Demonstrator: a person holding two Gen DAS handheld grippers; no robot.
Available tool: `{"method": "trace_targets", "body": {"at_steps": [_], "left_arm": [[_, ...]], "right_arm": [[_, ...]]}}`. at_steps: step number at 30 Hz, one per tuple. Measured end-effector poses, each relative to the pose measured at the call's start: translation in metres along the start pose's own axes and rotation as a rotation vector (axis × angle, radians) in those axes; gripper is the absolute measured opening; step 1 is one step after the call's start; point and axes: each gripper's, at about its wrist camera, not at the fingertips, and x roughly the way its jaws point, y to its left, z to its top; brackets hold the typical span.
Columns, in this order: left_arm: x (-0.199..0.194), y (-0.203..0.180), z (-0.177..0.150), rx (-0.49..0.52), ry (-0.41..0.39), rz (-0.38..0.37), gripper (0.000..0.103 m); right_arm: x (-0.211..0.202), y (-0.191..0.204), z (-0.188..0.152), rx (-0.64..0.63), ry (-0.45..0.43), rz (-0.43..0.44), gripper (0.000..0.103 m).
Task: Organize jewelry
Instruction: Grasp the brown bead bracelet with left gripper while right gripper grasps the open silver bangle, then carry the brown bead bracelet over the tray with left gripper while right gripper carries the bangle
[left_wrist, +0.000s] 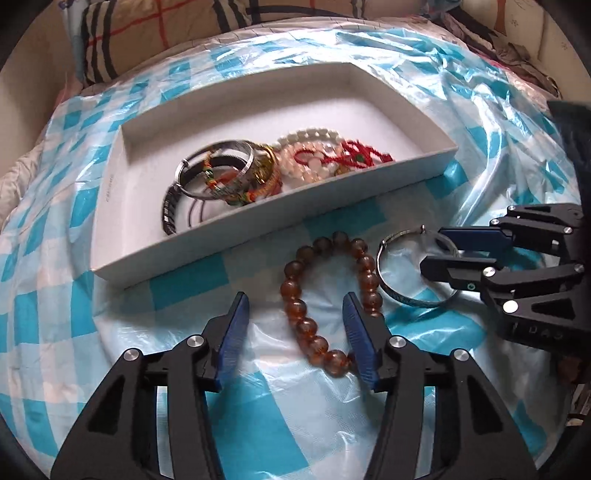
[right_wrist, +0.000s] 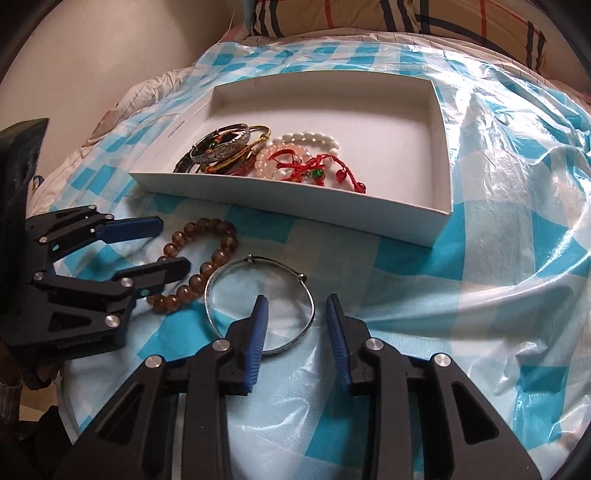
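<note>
A: From the left wrist, we see our left gripper (left_wrist: 295, 306) with jaws wide, straddling one side of the brown bead bracelet (left_wrist: 325, 295) on the blue-checked plastic sheet (left_wrist: 55, 258). Any writing?

B: We spot faint print on the white box (left_wrist: 110, 229) rim, too small to read.

A: From the right wrist, our right gripper (right_wrist: 297, 308) has jaws wide around one edge of the silver bangle (right_wrist: 258, 299), which touches the beads.

B: The box's side label is unreadable; bangles, pearl bracelets (right_wrist: 306, 142) and red cords (right_wrist: 317, 166) lie inside.
</note>
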Motion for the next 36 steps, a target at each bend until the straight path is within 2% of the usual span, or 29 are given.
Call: {"method": "trace_targets", "body": {"at_steps": [1,2,4,6,12,18,23,29,36], "left_arm": [[0.0,-0.007,-0.002,0.03,-0.006,-0.001,0.026],[-0.002,-0.013,-0.002,0.055,-0.001,-0.008,0.01],[-0.009,-0.017,-0.004,0.054,-0.007,-0.028,0.01],[-0.019,-0.015,-0.007,0.024,-0.019,-0.034,0.01],[-0.07,-0.004,-0.018,-0.048,-0.103,-0.038,0.01],[-0.128,0.003,-0.026,-0.109,-0.211,-0.048,0.01],[-0.166,0.0,-0.033,-0.102,-0.268,-0.027,0.01],[-0.193,-0.006,-0.039,-0.096,-0.312,-0.016,0.01],[-0.212,-0.007,-0.041,-0.097,-0.353,-0.004,0.01]], "right_arm": [[-0.002,-0.001,-0.002,0.014,-0.005,0.015,0.017],[-0.003,-0.003,-0.003,0.035,-0.01,0.032,0.013],[-0.01,-0.013,-0.006,0.114,-0.031,0.105,0.008],[-0.02,-0.02,-0.009,0.185,-0.067,0.172,0.007],[-0.064,-0.012,-0.017,0.256,-0.188,0.29,0.007],[-0.109,0.001,-0.023,0.262,-0.282,0.347,0.007],[-0.146,0.014,-0.026,0.242,-0.358,0.369,0.007],[-0.173,0.028,-0.029,0.227,-0.412,0.387,0.007],[-0.186,0.036,-0.026,0.21,-0.442,0.399,0.007]]}}
